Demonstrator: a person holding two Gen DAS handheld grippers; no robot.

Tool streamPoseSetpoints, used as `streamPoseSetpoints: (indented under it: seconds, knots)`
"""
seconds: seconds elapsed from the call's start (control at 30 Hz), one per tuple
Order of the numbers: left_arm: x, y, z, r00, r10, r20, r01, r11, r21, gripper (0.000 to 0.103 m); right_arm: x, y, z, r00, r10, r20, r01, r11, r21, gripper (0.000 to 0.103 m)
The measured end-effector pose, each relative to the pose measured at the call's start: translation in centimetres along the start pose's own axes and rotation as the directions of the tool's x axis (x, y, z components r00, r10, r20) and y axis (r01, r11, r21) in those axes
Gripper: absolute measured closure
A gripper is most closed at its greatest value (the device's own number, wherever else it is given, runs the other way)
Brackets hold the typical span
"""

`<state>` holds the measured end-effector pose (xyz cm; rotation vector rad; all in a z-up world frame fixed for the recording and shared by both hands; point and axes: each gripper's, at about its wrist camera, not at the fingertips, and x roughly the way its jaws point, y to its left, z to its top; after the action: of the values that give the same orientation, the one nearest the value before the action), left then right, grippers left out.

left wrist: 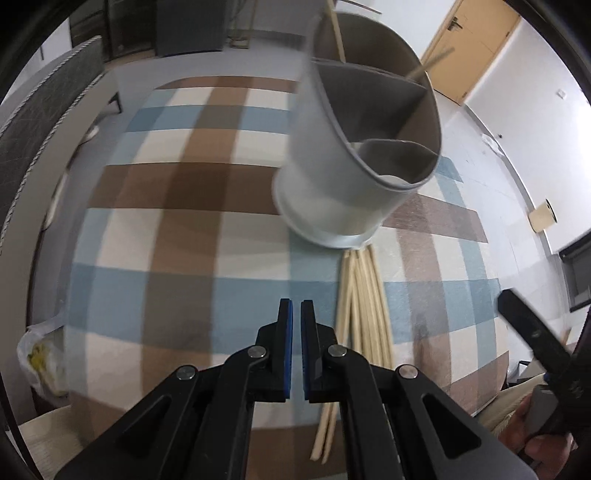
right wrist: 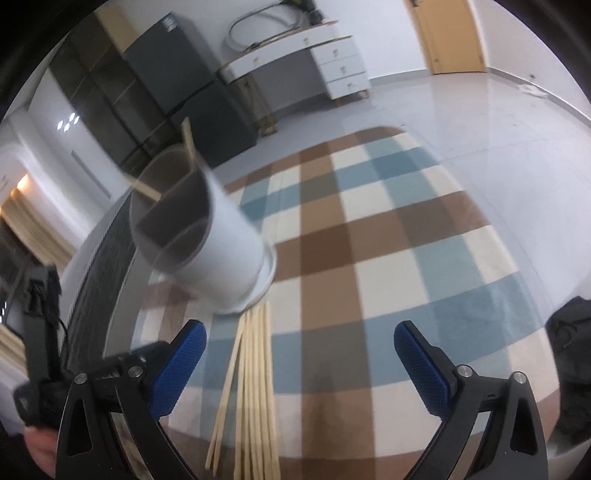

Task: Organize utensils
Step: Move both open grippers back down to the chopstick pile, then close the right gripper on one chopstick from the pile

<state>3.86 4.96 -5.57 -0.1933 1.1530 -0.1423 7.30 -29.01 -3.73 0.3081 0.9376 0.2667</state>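
A grey round utensil holder (left wrist: 343,155) with inner dividers stands on the checked cloth, with two chopsticks (left wrist: 338,33) sticking out of its far compartment. It also shows in the right wrist view (right wrist: 207,236). Several loose wooden chopsticks (left wrist: 364,306) lie in a bundle on the cloth just in front of the holder, and also show in the right wrist view (right wrist: 255,384). My left gripper (left wrist: 296,314) is shut and empty, left of the bundle. My right gripper (right wrist: 299,354) is wide open and empty above the cloth, with the bundle near its left finger.
The checked blue, brown and cream cloth (left wrist: 184,229) covers the table. A plastic bag (left wrist: 40,365) lies at the table's left edge. A white desk with drawers (right wrist: 332,55) and dark cabinets (right wrist: 177,85) stand across the tiled floor.
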Motion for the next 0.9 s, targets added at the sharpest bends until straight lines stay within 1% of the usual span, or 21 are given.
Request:
streamPoseSetpoints:
  seconds: [0.03, 0.07, 0.1, 0.13, 0.17, 0.23, 0.27, 0.3, 0.33, 0.37, 0.4, 0.43, 0.5, 0.53, 0.57, 0.6, 0.7, 0.77, 0.83, 0.87, 0.9]
  knots:
    - [-0.6, 0.5, -0.2, 1.000, 0.004, 0.009, -0.004, 1.000, -0.004, 0.089, 0.4, 0.5, -0.2, 1.000, 0.003, -0.022, -0.004, 1.000, -0.020, 0.012]
    - [-1.2, 1.0, -0.3, 1.000, 0.011, 0.021, -0.010, 1.000, -0.010, 0.082, 0.7, 1.0, -0.5, 0.999, 0.003, -0.045, -0.005, 0.999, -0.039, 0.018]
    - [-1.4, 0.8, -0.2, 0.999, 0.009, 0.036, -0.008, 1.000, -0.015, 0.069, 1.1, 1.4, -0.7, 0.998, 0.000, -0.065, -0.003, 0.998, -0.058, 0.024]
    - [-1.9, 1.5, -0.4, 0.998, 0.000, 0.059, 0.001, 1.000, -0.027, 0.061, 1.4, 1.8, -0.9, 0.997, -0.002, -0.081, -0.005, 0.997, -0.076, 0.026]
    - [-2.0, 2.3, -0.5, 0.997, -0.003, 0.080, 0.006, 0.999, -0.042, 0.059, 1.7, 2.2, -0.9, 0.996, -0.004, -0.093, -0.005, 0.996, -0.093, 0.032]
    - [-2.5, 3.0, -0.2, 0.996, 0.000, 0.091, 0.006, 0.998, -0.065, 0.049, 2.4, 2.7, -0.9, 0.993, -0.031, -0.113, 0.016, 0.992, -0.125, 0.034]
    - [-2.4, 3.4, -0.1, 0.995, 0.000, 0.097, 0.008, 0.997, -0.079, 0.048, 2.7, 2.9, -0.8, 0.992, -0.043, -0.120, 0.026, 0.990, -0.139, 0.035]
    - [-0.9, 0.7, 0.9, 0.995, 0.011, 0.097, -0.002, 0.996, -0.090, 0.047, 3.2, 3.1, -0.7, 0.989, -0.068, -0.128, 0.047, 0.986, -0.159, 0.037]
    - [0.7, -0.1, 1.5, 0.995, 0.022, 0.094, -0.013, 0.995, -0.104, 0.047, 3.7, 3.3, -0.6, 0.987, -0.082, -0.135, 0.058, 0.983, -0.173, 0.040]
    - [0.9, 0.6, 1.7, 0.996, 0.025, 0.087, -0.014, 0.992, -0.129, 0.047, 4.5, 3.6, -0.3, 0.983, -0.099, -0.151, 0.068, 0.978, -0.198, 0.047]
    - [1.6, 0.2, 2.4, 0.996, 0.020, 0.081, -0.008, 0.989, -0.149, 0.047, 5.3, 3.9, 0.0, 0.980, -0.114, -0.166, 0.076, 0.972, -0.220, 0.052]
    - [1.7, 0.5, 2.6, 0.997, 0.013, 0.081, 0.001, 0.985, -0.171, 0.047, 6.1, 4.3, 0.3, 0.975, -0.131, -0.180, 0.083, 0.965, -0.249, 0.054]
    - [1.7, 1.1, 3.1, 0.996, 0.002, 0.088, 0.016, 0.978, -0.206, 0.047, 7.5, 4.8, 0.6, 0.967, -0.159, -0.200, 0.095, 0.950, -0.298, 0.062]
    - [1.6, 1.4, 3.2, 0.996, 0.004, 0.088, 0.015, 0.975, -0.222, 0.047, 8.2, 4.9, 0.8, 0.962, -0.174, -0.211, 0.104, 0.947, -0.305, 0.065]
    - [1.5, 1.8, 3.3, 0.996, 0.004, 0.088, 0.017, 0.972, -0.236, 0.047, 8.6, 4.9, 0.9, 0.959, -0.175, -0.222, 0.103, 0.948, -0.301, 0.071]
    - [1.4, 2.0, 3.3, 0.996, -0.003, 0.089, 0.025, 0.969, -0.247, 0.047, 9.2, 4.9, 1.0, 0.955, -0.175, -0.238, 0.100, 0.950, -0.295, 0.073]
    - [1.5, 2.9, 3.9, 0.996, -0.025, 0.091, 0.050, 0.955, -0.291, 0.047, 10.2, 5.4, 0.8, 0.948, -0.197, -0.251, 0.110, 0.941, -0.321, 0.076]
    - [1.5, 3.4, 4.1, 0.996, -0.028, 0.086, 0.054, 0.947, -0.316, 0.047, 10.8, 5.8, 0.4, 0.940, -0.231, -0.253, 0.129, 0.923, -0.362, 0.077]
    - [1.7, 3.8, 4.3, 0.997, -0.026, 0.070, 0.048, 0.939, -0.340, 0.047, 11.2, 6.0, -0.1, 0.932, -0.252, -0.259, 0.141, 0.914, -0.381, 0.077]
    - [1.8, 4.0, 4.3, 0.998, -0.016, 0.056, 0.035, 0.935, -0.354, 0.047, 11.1, 6.0, -0.1, 0.937, -0.250, -0.243, 0.144, 0.913, -0.382, 0.078]
    - [1.9, 4.2, 4.4, 0.999, -0.014, 0.052, 0.032, 0.932, -0.362, 0.047, 11.2, 6.1, -0.2, 0.932, -0.275, -0.237, 0.166, 0.903, -0.396, 0.079]
